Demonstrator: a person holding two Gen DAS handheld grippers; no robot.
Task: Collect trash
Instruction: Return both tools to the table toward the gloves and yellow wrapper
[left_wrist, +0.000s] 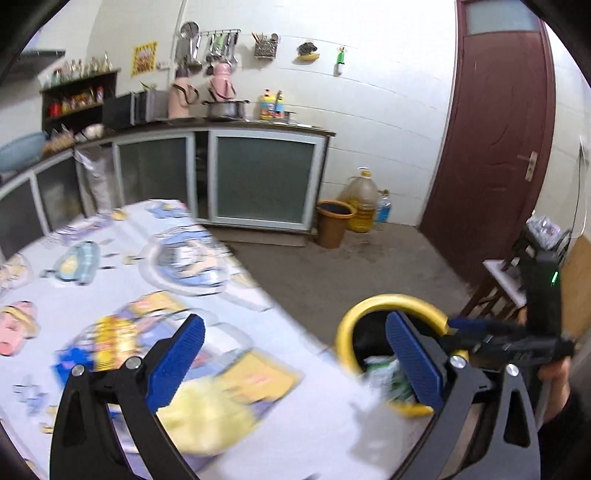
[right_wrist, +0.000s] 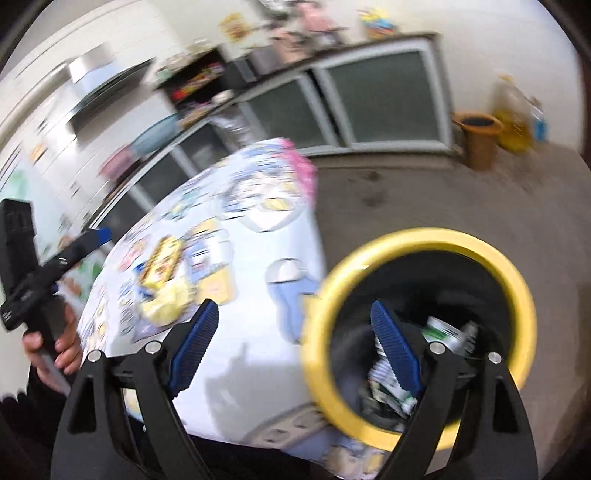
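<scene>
My left gripper (left_wrist: 295, 332) is open, with nothing between its blue pads, over the table's right edge. Under it on the cartoon tablecloth (left_wrist: 295, 424) lies a crumpled pale yellow wrapper (left_wrist: 207, 413), with a yellow snack packet (left_wrist: 114, 339) further left. A black bin with a yellow rim (left_wrist: 391, 301) stands beside the table and holds green-and-white trash (left_wrist: 384, 373). My right gripper (right_wrist: 293, 314) is open and empty, its right finger over the bin rim (right_wrist: 517, 288). Trash (right_wrist: 443, 328) lies inside the bin. The wrapper (right_wrist: 166, 299) and packet (right_wrist: 162, 266) show on the table.
A brown bin (left_wrist: 334, 221), a large oil bottle (left_wrist: 364, 199) and a water bottle stand on the floor by the kitchen cabinet (left_wrist: 264, 181). A dark red door (left_wrist: 495, 147) is at the right, and a wooden stool (left_wrist: 498, 280) stands beyond the yellow-rimmed bin.
</scene>
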